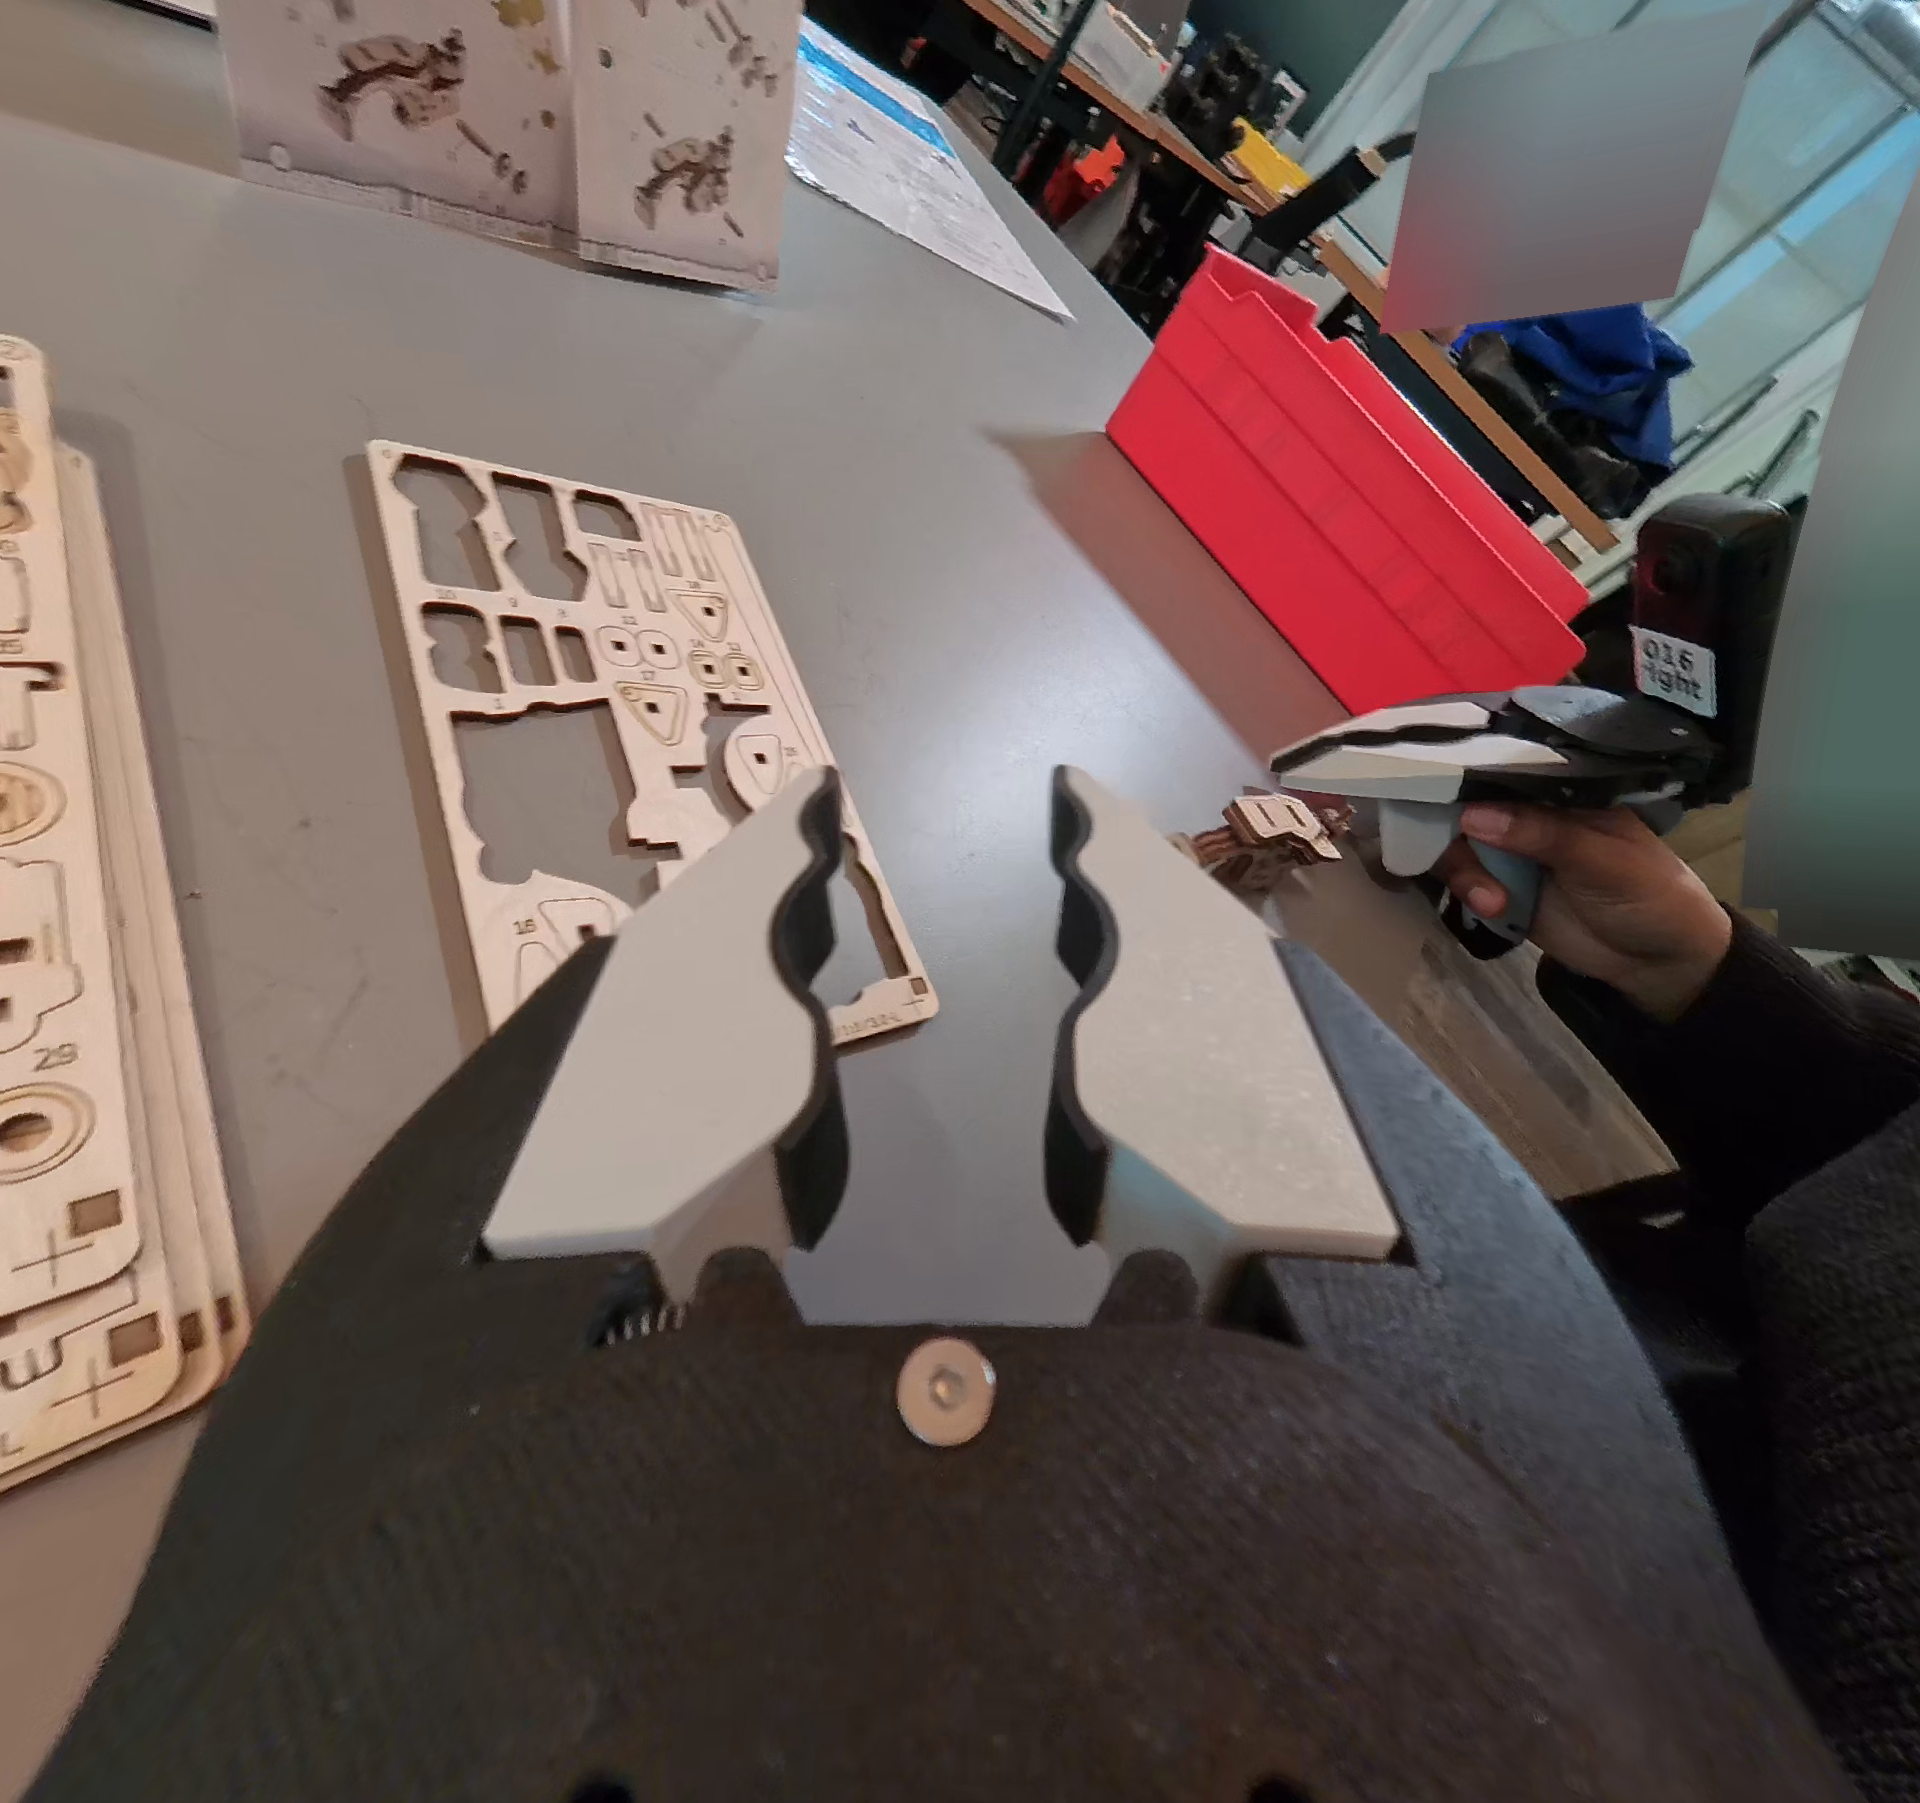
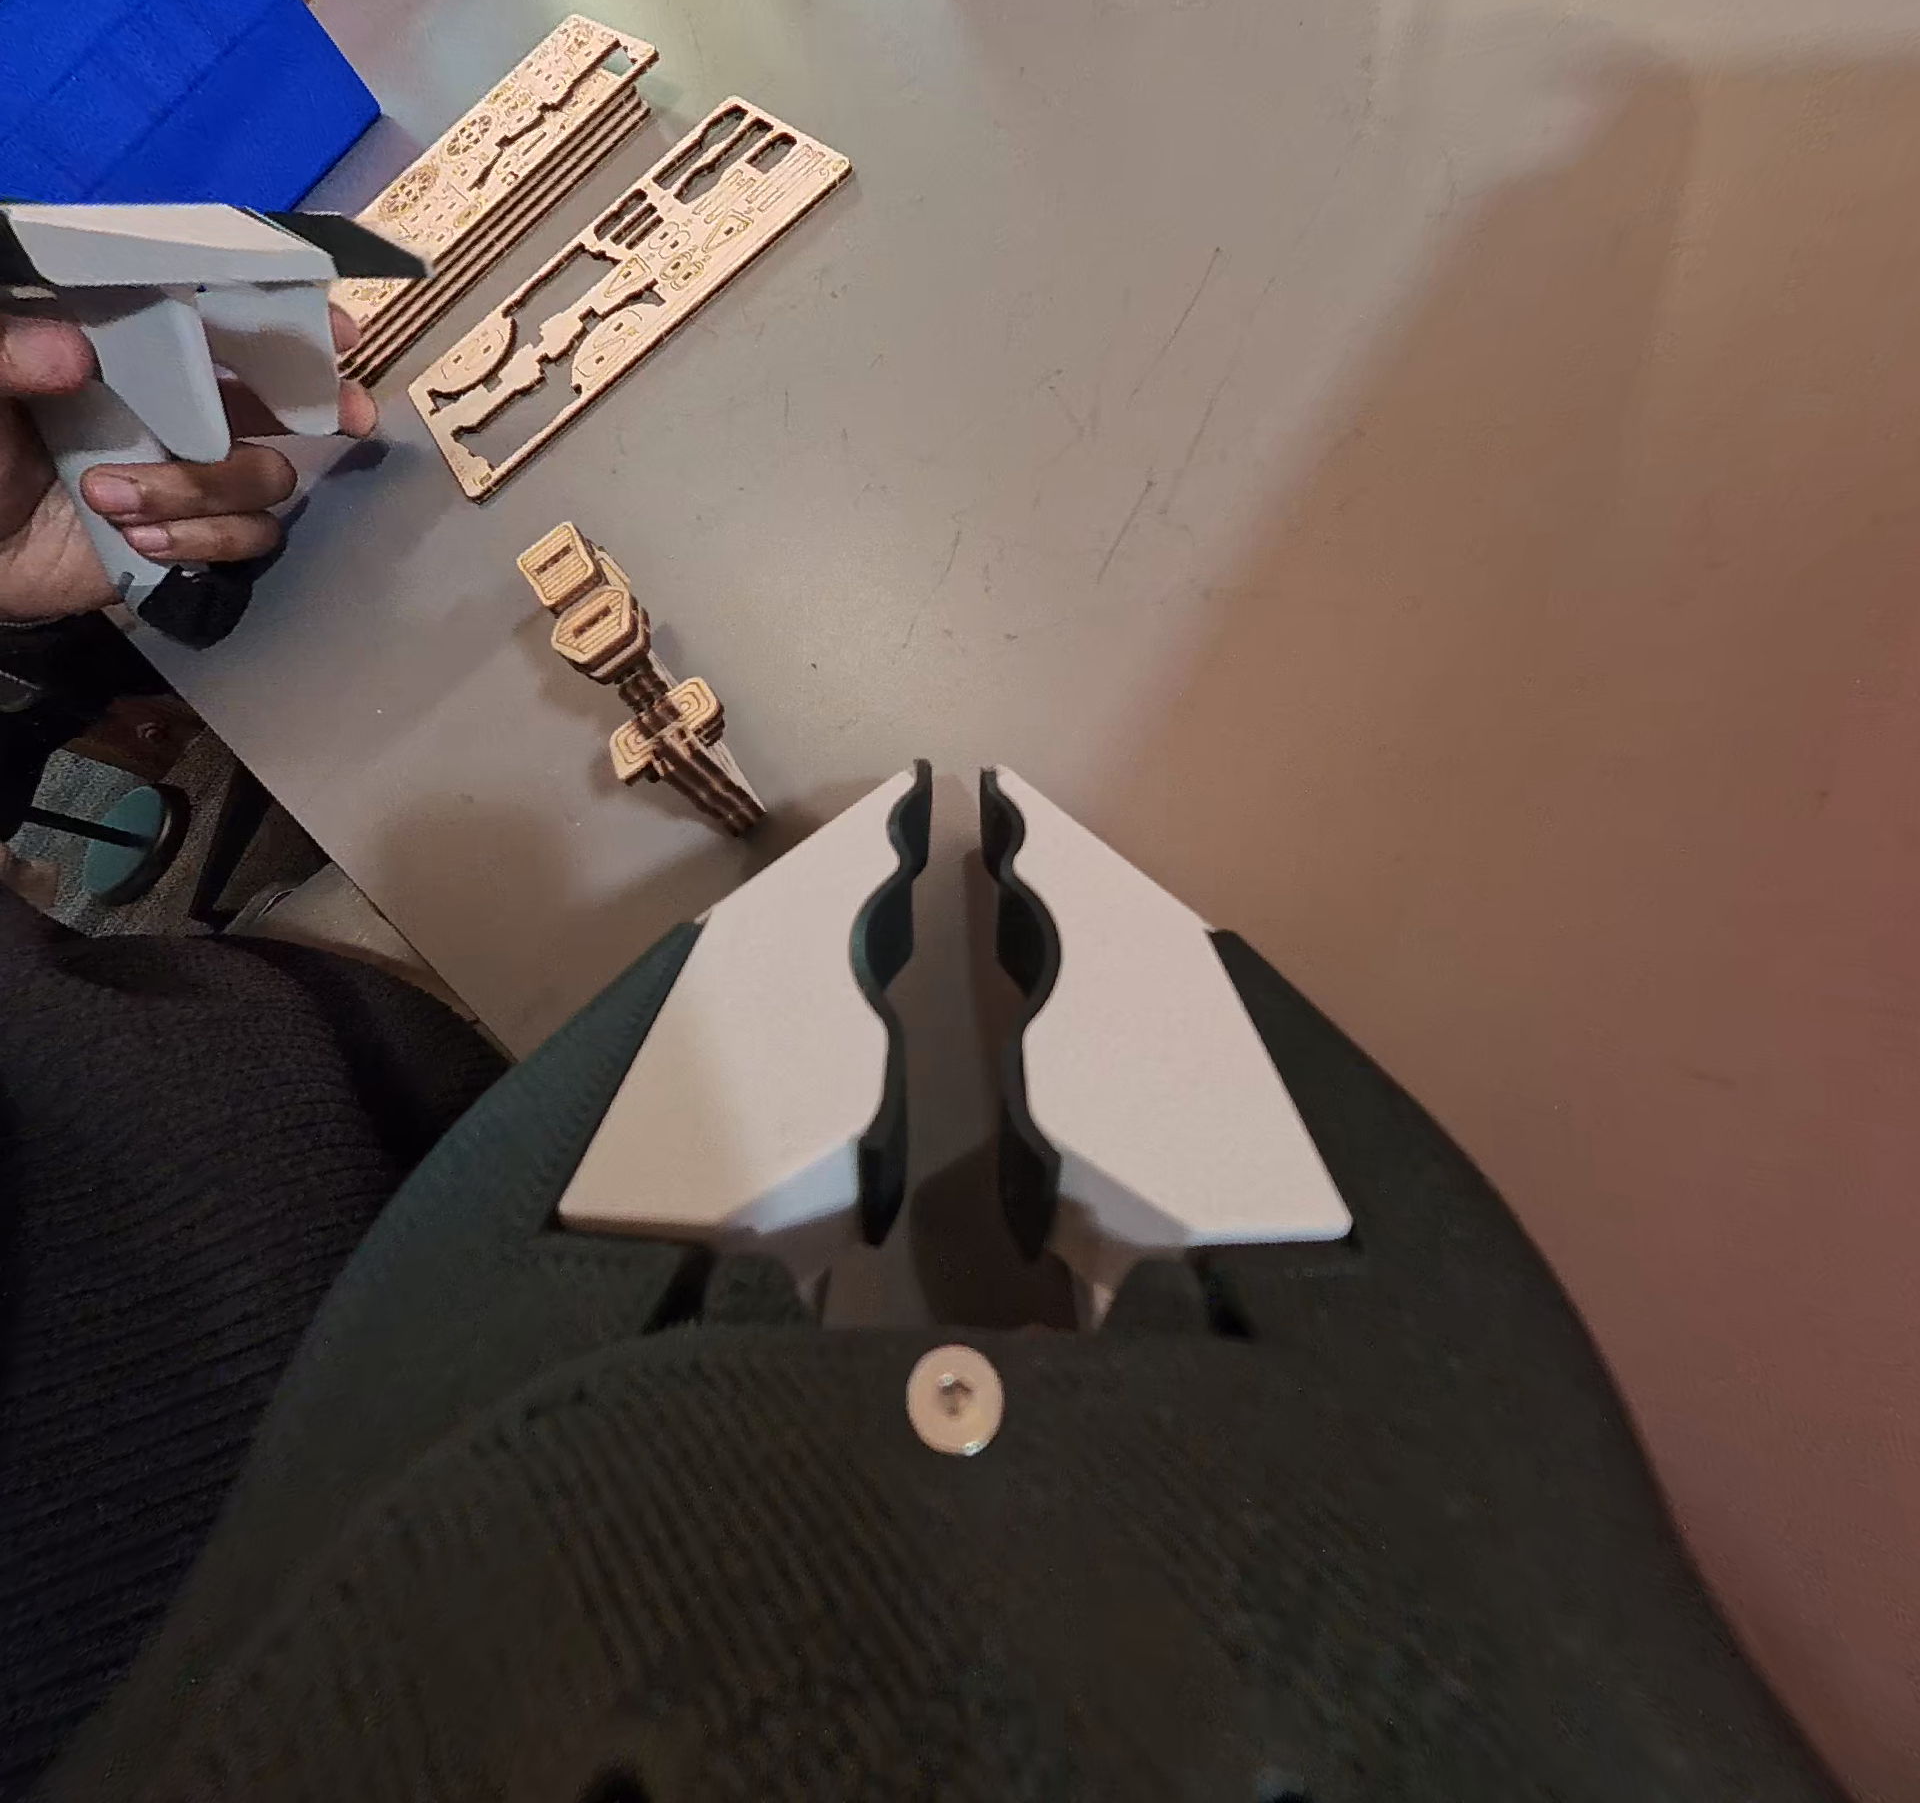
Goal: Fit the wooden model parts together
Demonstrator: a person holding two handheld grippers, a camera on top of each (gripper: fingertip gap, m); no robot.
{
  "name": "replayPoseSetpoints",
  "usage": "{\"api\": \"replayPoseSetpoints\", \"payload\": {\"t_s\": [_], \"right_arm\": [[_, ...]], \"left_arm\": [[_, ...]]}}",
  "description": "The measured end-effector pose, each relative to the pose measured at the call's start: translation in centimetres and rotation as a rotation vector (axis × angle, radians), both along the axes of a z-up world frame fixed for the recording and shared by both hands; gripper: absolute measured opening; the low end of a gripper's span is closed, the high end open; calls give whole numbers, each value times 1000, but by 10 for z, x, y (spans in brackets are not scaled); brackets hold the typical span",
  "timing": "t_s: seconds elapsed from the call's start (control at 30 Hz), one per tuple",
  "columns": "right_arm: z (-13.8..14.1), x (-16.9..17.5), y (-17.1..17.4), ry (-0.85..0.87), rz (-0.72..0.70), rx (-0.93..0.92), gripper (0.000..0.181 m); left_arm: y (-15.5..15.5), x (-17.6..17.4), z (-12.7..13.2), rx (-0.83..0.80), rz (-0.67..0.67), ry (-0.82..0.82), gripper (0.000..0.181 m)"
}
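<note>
A partly built wooden model piece (image 2: 644, 673) lies on the grey table (image 2: 1039, 351), just ahead and left of my right gripper (image 2: 953, 779). That gripper's jaws are almost together with a thin slit and nothing between them. The piece also shows in the left wrist view (image 1: 1262, 834), under the right gripper (image 1: 1288, 766). My left gripper (image 1: 945, 797) is open and empty, held above the near corner of a punched-out wooden parts sheet (image 1: 623, 714). The sheet (image 2: 623, 299) and the left gripper (image 2: 405, 262) also show in the right wrist view.
A stack of wooden parts sheets (image 1: 62, 922) lies at the left. An instruction booklet (image 1: 499, 70) stands at the back beside a paper sheet (image 1: 914, 164). A red bin (image 1: 1340, 527) sits at the right edge. A blue bin (image 2: 135, 60) is far left. Spacing between my two grippers at the tips: around 25 cm.
</note>
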State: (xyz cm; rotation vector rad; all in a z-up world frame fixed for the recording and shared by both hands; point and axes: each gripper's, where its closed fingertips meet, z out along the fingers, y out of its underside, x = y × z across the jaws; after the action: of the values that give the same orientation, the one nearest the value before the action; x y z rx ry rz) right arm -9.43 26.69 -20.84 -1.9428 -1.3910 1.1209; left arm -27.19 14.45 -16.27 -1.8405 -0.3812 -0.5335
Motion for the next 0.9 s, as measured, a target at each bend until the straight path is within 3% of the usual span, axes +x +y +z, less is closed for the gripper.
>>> {"api": "replayPoseSetpoints", "payload": {"t_s": [0.3, 0.9], "right_arm": [[0, 0, 0, 0, 2, 0, 9], [0, 0, 0, -1, 4, 1, 9]], "left_arm": [[0, 15, 1, 6, -88, -9, 0], [1, 20, -1, -11, -106, 34, 0]]}}
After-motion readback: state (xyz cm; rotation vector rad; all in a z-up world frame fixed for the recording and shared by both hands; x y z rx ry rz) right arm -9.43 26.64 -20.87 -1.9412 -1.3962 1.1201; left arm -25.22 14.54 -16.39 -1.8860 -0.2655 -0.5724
